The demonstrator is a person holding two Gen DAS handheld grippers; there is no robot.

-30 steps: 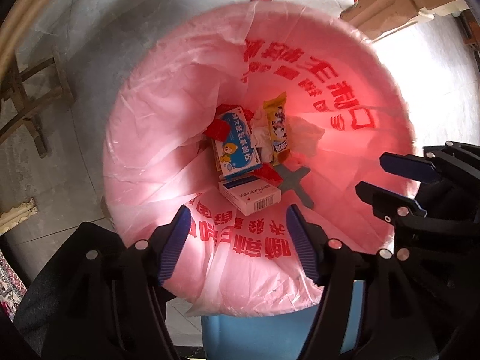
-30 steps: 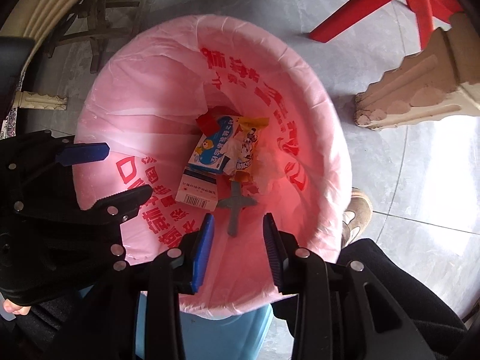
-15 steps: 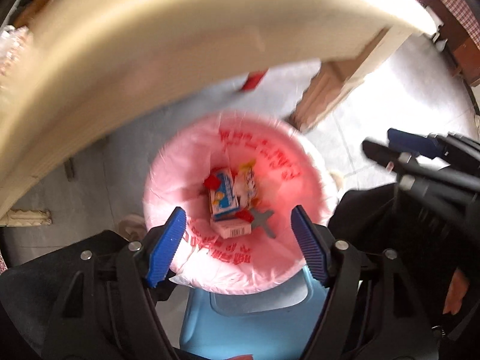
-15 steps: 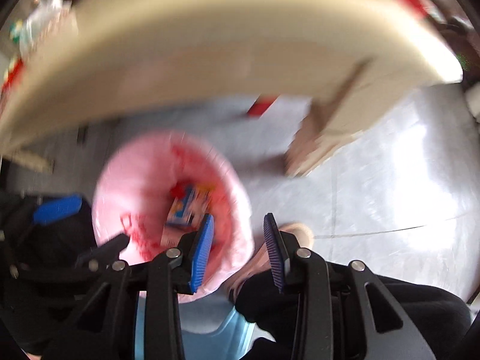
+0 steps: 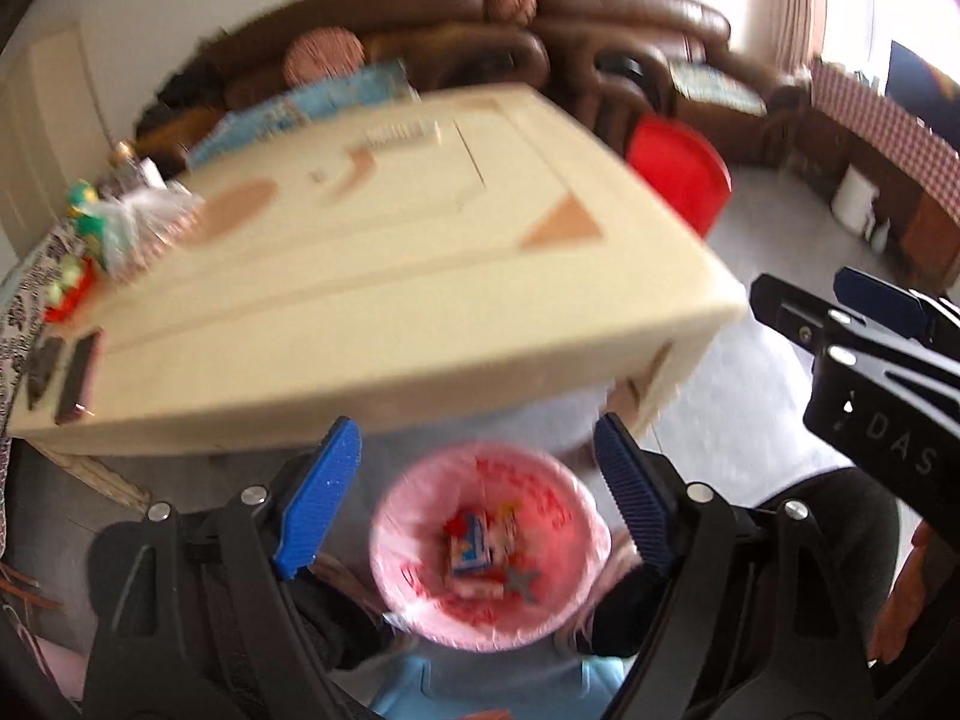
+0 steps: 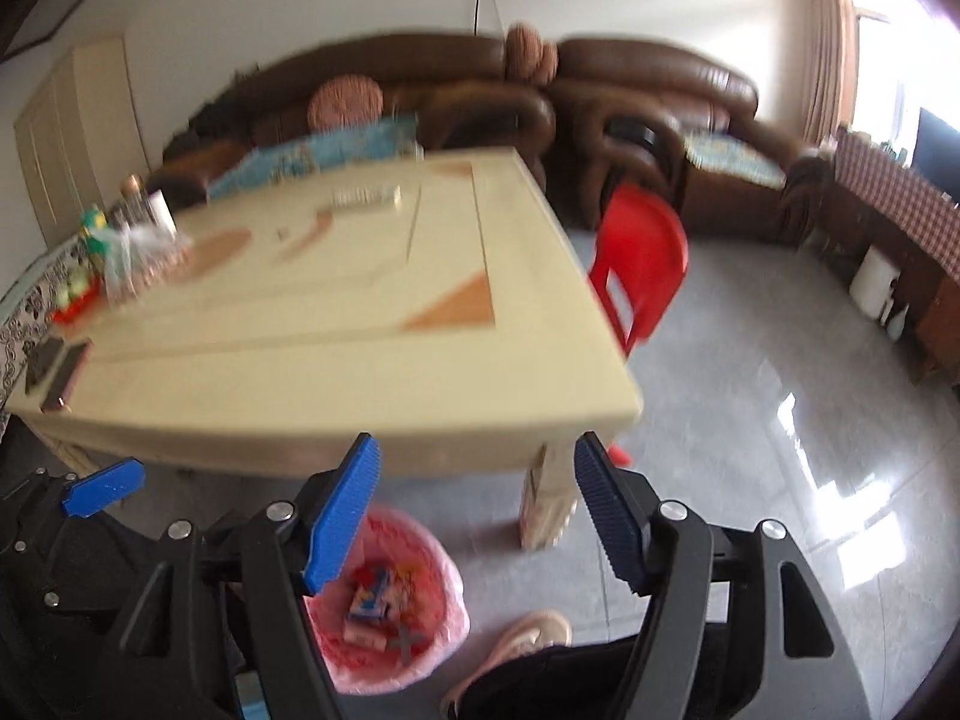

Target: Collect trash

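A bin lined with a pink bag (image 5: 414,504) stands on the floor below the table; it also shows in the right wrist view (image 6: 444,588). Inside lie a blue-and-white carton (image 5: 471,546), a white box, snack wrappers and a grey cross-shaped piece (image 5: 521,581). My left gripper (image 5: 477,492) is open and empty, high above the bin. My right gripper (image 6: 477,507) is open and empty, beside the left one, which shows at the left edge of its view (image 6: 102,489).
A cream table (image 6: 336,324) fills the middle, with bottles and bagged items (image 6: 129,252) at its left end, two dark flat objects (image 6: 54,369) and a small white box (image 6: 366,197). A red chair (image 6: 642,258), brown sofas (image 6: 630,90) and grey floor (image 6: 780,420) lie beyond.
Both grippers have risen from just over the bin to above table height and tilted up. The right gripper's jaws have opened wider. The bin now looks small below.
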